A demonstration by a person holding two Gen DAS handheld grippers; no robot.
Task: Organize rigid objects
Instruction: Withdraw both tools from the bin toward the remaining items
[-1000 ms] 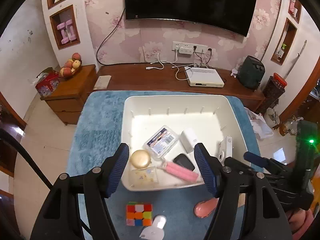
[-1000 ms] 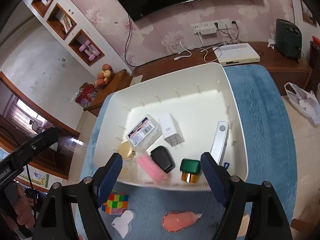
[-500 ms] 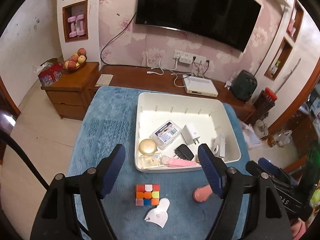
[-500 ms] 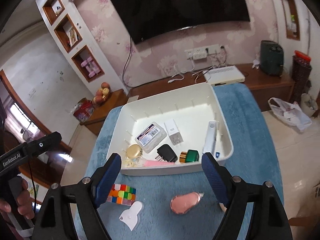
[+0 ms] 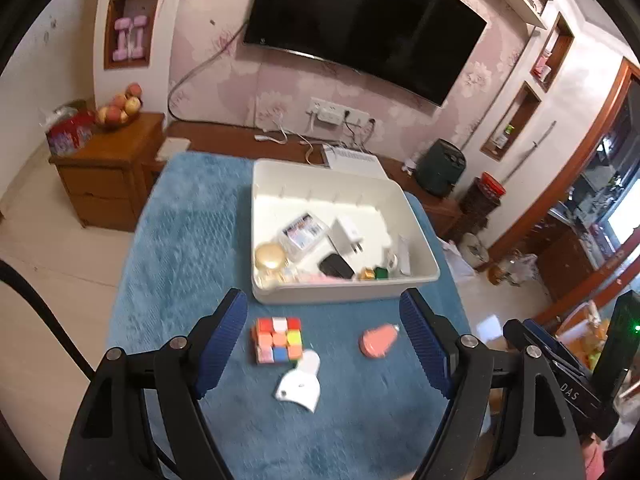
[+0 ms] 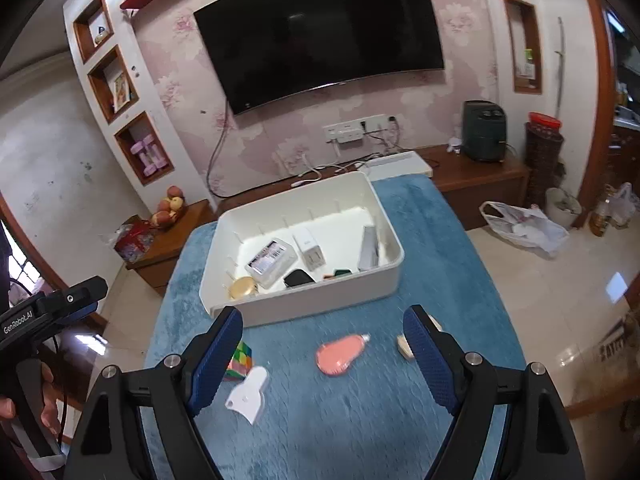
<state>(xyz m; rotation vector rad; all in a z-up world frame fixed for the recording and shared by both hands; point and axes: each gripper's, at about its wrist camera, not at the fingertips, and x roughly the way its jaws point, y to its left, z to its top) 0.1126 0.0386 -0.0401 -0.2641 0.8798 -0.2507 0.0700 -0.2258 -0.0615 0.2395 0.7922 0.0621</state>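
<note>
Left gripper (image 5: 322, 346): jaws wide, just been opening, empty. Right gripper (image 6: 322, 354): jaws wide, empty.
Cube (image 5: 277, 340): on blue mat, near side of bin (image 5: 344, 294), just beyond left fingertip; left hand nearer.
Pink case (image 6: 340, 354): right of cube, long axis slanting far-right, between right jaws' line.

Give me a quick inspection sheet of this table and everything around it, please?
Surface: blue mat, soft pile.
Job's things: white bin holds a charger, a clear case and a gold lid; puzzle cube, pink gadget and white scraper lie outside it.
Clutter: nothing seen.
Grippers: left gripper and right gripper, jaws open, empty; the left's have just been opening.
Cables: wires below wall sockets.
Surroundings: television, fruit bowl.
</note>
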